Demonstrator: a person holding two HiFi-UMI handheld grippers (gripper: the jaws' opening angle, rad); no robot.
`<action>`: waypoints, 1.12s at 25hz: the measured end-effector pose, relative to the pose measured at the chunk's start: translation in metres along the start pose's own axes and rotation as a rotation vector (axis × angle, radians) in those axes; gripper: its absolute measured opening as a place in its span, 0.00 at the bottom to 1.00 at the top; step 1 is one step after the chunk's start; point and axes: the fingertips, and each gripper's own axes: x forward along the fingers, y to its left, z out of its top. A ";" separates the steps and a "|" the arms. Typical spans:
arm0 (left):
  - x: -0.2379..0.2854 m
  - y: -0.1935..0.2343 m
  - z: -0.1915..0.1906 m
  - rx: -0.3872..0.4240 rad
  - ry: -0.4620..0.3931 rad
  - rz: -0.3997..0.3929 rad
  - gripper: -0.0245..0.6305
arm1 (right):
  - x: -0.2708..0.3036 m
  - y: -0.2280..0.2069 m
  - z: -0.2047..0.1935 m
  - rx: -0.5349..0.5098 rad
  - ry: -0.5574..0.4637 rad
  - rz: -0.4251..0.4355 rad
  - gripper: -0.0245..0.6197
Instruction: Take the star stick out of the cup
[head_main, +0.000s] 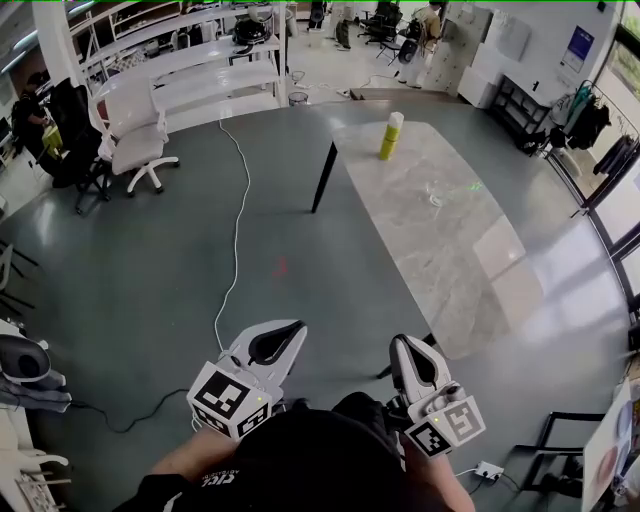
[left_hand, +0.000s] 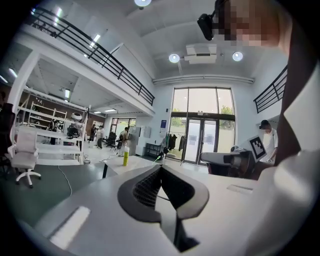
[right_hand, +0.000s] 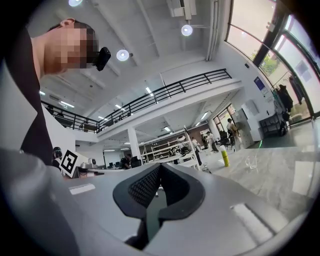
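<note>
A clear cup (head_main: 437, 197) stands far off on the marble table (head_main: 450, 260), and a small green star stick (head_main: 475, 186) shows just beside it; whether the stick sits in the cup I cannot tell. The right gripper view shows the cup (right_hand: 251, 161) small at the right, with a green stick (right_hand: 259, 145) above it. My left gripper (head_main: 296, 329) and right gripper (head_main: 401, 343) are held low near the person's body, well short of the table. Both are shut with nothing between the jaws (left_hand: 161, 167) (right_hand: 160, 166).
A yellow-green cylinder (head_main: 390, 135) stands at the table's far end. A white cable (head_main: 237, 220) runs across the grey floor. A white office chair (head_main: 135, 125) stands at the back left, a black rack (head_main: 520, 110) at the right, and a power strip (head_main: 488, 470) beside the person.
</note>
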 end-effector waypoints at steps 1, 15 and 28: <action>0.000 0.004 0.000 -0.002 0.003 -0.001 0.04 | 0.004 0.000 -0.001 0.005 0.001 -0.001 0.06; 0.044 0.051 0.005 -0.038 0.008 0.035 0.04 | 0.070 -0.037 -0.006 0.043 0.032 0.055 0.06; 0.194 0.077 0.042 0.014 0.041 0.023 0.04 | 0.138 -0.167 0.031 0.099 0.016 0.081 0.06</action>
